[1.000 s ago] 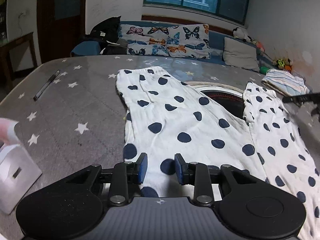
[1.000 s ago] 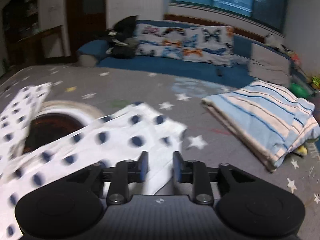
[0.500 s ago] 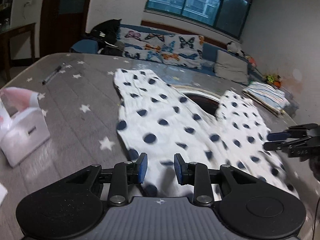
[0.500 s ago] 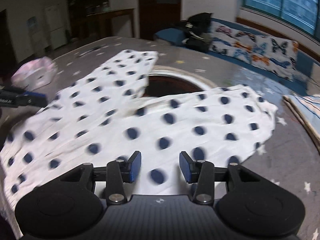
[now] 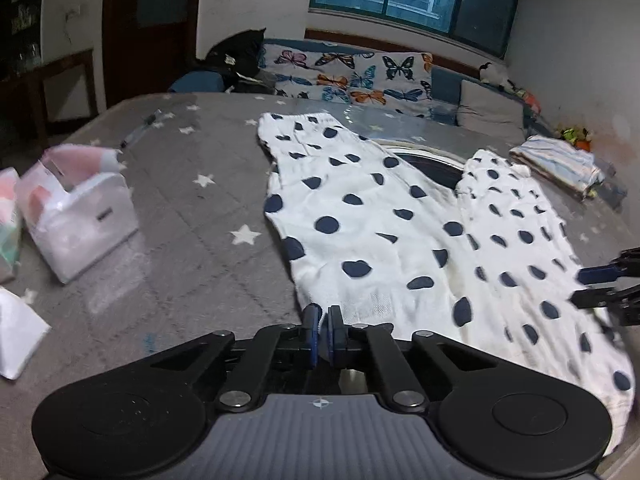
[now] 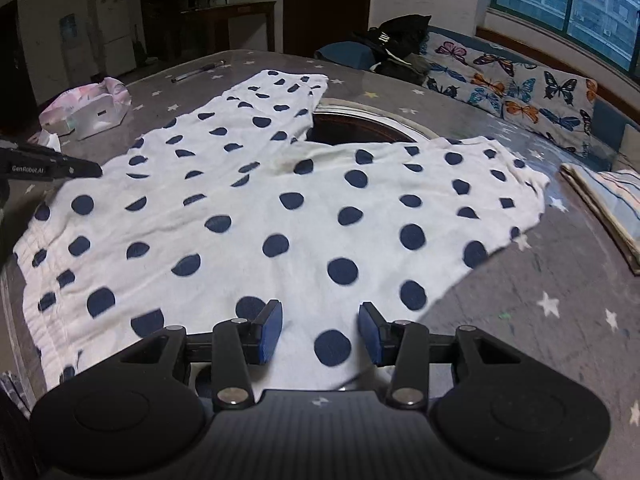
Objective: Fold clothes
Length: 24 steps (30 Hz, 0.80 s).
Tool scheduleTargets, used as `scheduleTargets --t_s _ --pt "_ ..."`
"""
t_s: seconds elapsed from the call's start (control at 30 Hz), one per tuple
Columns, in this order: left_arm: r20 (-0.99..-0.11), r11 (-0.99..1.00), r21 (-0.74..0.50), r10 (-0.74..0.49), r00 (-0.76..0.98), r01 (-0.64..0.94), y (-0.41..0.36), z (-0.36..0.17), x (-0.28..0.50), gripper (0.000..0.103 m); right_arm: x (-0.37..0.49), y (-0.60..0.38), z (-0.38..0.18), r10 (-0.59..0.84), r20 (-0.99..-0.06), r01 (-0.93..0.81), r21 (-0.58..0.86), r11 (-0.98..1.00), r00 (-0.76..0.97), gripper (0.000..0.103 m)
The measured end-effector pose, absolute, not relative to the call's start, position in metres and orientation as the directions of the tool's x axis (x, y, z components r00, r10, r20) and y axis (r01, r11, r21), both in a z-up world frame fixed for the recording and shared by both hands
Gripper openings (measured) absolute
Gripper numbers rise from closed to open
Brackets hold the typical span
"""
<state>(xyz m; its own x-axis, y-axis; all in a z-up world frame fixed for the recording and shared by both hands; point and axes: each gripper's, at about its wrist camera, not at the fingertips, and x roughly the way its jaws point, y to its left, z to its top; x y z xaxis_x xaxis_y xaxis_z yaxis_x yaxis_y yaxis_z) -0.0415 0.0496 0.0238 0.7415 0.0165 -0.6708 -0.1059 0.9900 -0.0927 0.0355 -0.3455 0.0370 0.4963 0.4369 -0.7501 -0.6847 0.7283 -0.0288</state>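
Observation:
White pants with dark blue dots (image 5: 380,232) lie flat on the grey star-patterned tabletop, both legs pointing away. My left gripper (image 5: 323,328) is shut on the near left corner of the waistband, its pads pinched together over the cloth edge. The right wrist view has the same pants (image 6: 280,208) spread across it, with the left gripper (image 6: 92,169) at their left edge. My right gripper (image 6: 320,332) is open just over the near right part of the waist, cloth between its blue pads without being pressed. It also shows as the right gripper (image 5: 578,287) at the frame's edge.
A folded blue-striped cloth (image 6: 608,200) lies at the right. A white plastic pack (image 5: 80,216) and a white paper (image 5: 16,332) sit at the left, a pen (image 6: 200,72) farther back. A dark round opening (image 6: 352,128) shows between the legs. A butterfly cushion (image 5: 352,76) lines the bench behind.
My left gripper slid to the waistband's left corner and closed on it. My right gripper swung from the far leg end to the near waist and opened wider.

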Motion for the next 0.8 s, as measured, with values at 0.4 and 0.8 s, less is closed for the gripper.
scheduleTargets --t_s 0.4,0.8 --pt "-0.678 0.956 -0.257 -0.076 0.731 -0.139 0.061 0.04 -0.07 0.015 -0.006 -0.351 0.071 0.519 -0.715 -0.732 0.014 0.681 0.469 0.043" --pt "-0.681 0.945 -0.302 -0.123 0.722 -0.124 0.052 0.037 -0.088 0.018 -0.065 -0.333 0.072 0.565 -0.741 -0.826 0.023 0.563 0.363 0.043"
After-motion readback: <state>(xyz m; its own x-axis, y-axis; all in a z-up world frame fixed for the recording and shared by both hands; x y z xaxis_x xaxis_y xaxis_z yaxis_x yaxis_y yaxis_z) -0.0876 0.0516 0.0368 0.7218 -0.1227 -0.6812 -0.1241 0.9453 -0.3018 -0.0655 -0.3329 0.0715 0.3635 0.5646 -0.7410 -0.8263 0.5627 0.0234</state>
